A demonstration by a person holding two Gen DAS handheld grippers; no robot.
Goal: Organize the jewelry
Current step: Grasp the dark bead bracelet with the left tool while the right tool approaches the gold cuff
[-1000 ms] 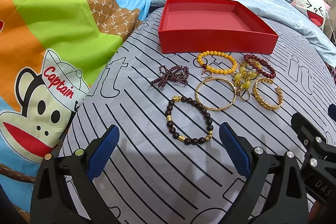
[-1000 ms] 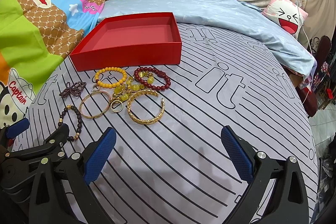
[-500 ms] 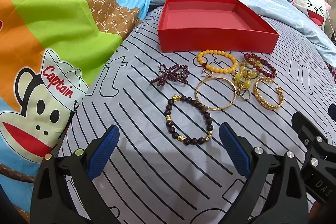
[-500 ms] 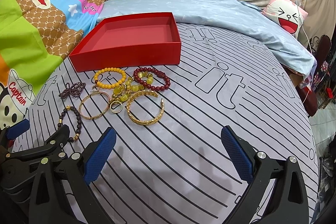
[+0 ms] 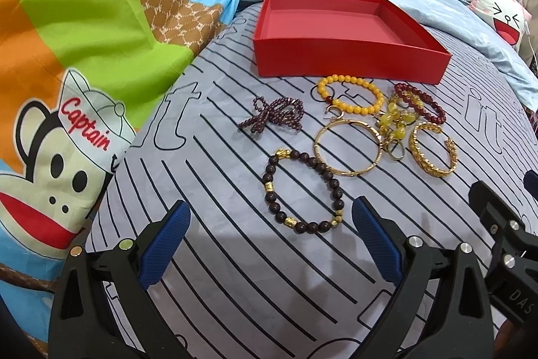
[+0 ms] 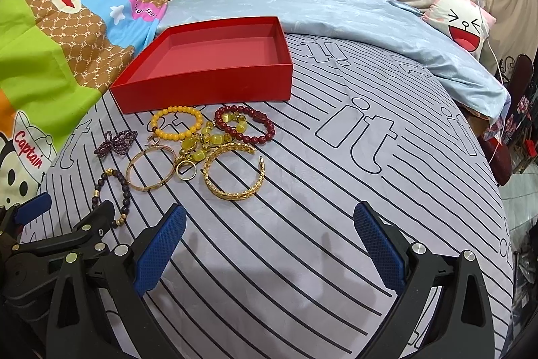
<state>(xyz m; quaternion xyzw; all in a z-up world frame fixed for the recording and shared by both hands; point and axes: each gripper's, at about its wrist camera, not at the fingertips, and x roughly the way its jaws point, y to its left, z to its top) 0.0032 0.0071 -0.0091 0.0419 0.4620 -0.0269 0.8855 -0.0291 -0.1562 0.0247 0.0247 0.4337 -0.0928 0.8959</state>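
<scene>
Jewelry: seven or so pieces lie loose on the striped bed sheet [image 5: 235, 258], grouped just in front of the red box [image 5: 349, 63]; none is in the box yet.
Red box: open, empty, its near wall facing me. I judge it the collecting place, set behind the pieces so each needs only a short carry.
Nearest piece, left side: dark bead bracelet [image 5: 304, 190], flat, apart from the others except where it lies just beside the thin gold bangle [image 5: 348, 148].
Nearest piece, right side: gold cuff [image 6: 235, 172], open ends facing away from me, clear of the cluster.
Cluster: yellow bead bracelet [image 5: 349, 100], red bead bracelet [image 6: 245, 128] and pale yellow stones with a ring [image 6: 186, 170] overlap; harder to lift singly.
Purple bead strand [image 5: 272, 118]: bunched, off to the left.
Left tool [image 5: 272, 241]: released, jaws spread wide, holding nothing, low over the sheet, pointing at the dark bracelet.
Right tool [image 6: 269, 244]: released, empty, beside my left one, aimed over bare sheet near the cuff.
</scene>
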